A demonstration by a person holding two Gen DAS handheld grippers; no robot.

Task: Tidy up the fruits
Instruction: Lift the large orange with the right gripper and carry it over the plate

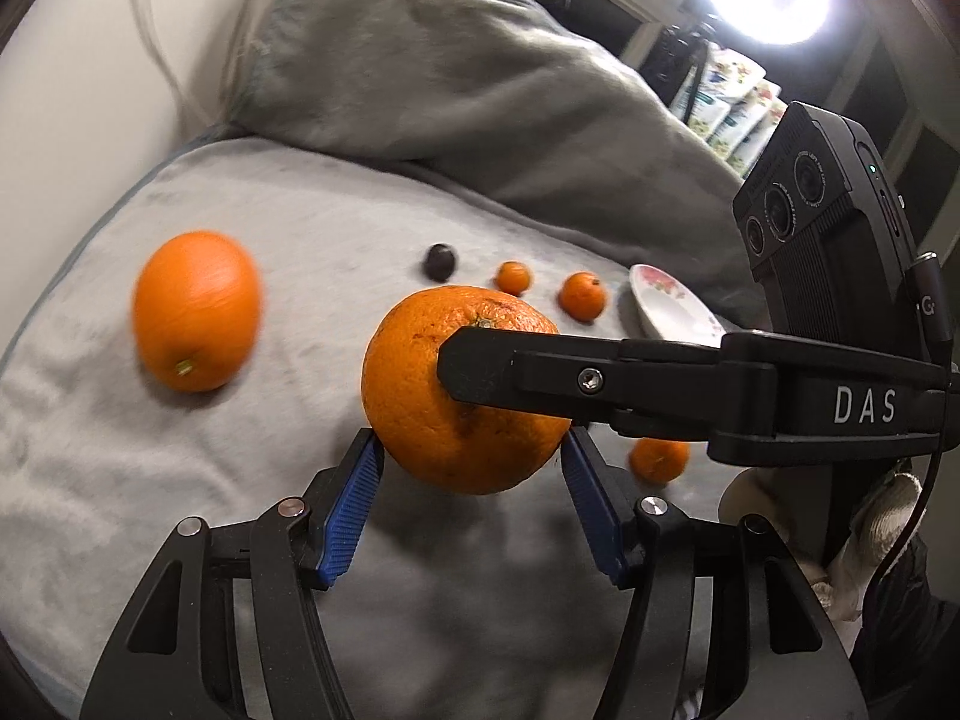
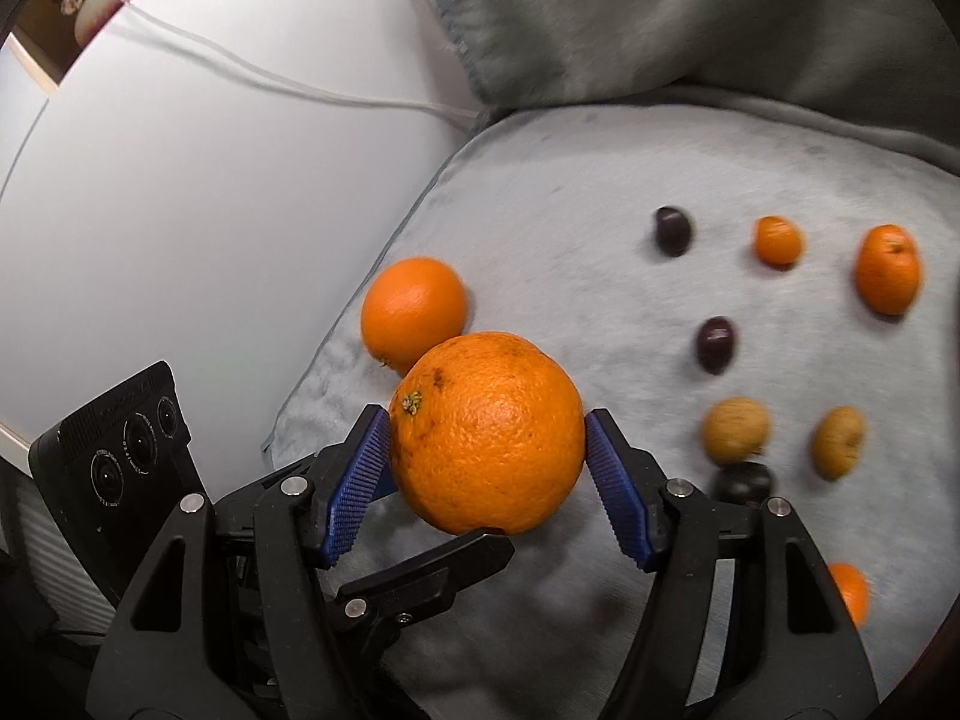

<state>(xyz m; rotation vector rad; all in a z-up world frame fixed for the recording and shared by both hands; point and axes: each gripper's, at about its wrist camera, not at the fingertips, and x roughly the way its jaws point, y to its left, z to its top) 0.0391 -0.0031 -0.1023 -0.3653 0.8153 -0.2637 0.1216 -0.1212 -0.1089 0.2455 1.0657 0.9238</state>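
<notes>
A large orange (image 1: 420, 396) hangs a little above the grey blanket (image 1: 180, 480). My left gripper (image 1: 471, 444) is shut on it, a blue pad on each lower side. My right gripper (image 2: 487, 426) grips the same large orange (image 2: 486, 438) from its own side, both blue pads against the peel. In the left wrist view one right black finger (image 1: 480, 372) lies across the fruit's top. One left finger (image 2: 456, 558) shows under the fruit in the right wrist view. A second orange (image 1: 197, 309) lies on the blanket to the left, blurred.
Small mandarins (image 2: 777, 240) (image 2: 888, 269) (image 2: 849, 591), dark plums (image 2: 672, 230) (image 2: 715, 343), and two brown fruits (image 2: 736, 429) (image 2: 838, 441) lie in rows on the blanket. A flowered dish (image 1: 672, 306) sits at the right. A grey pillow (image 1: 420, 72) rises behind. White cables (image 2: 270, 81) cross the white surface at left.
</notes>
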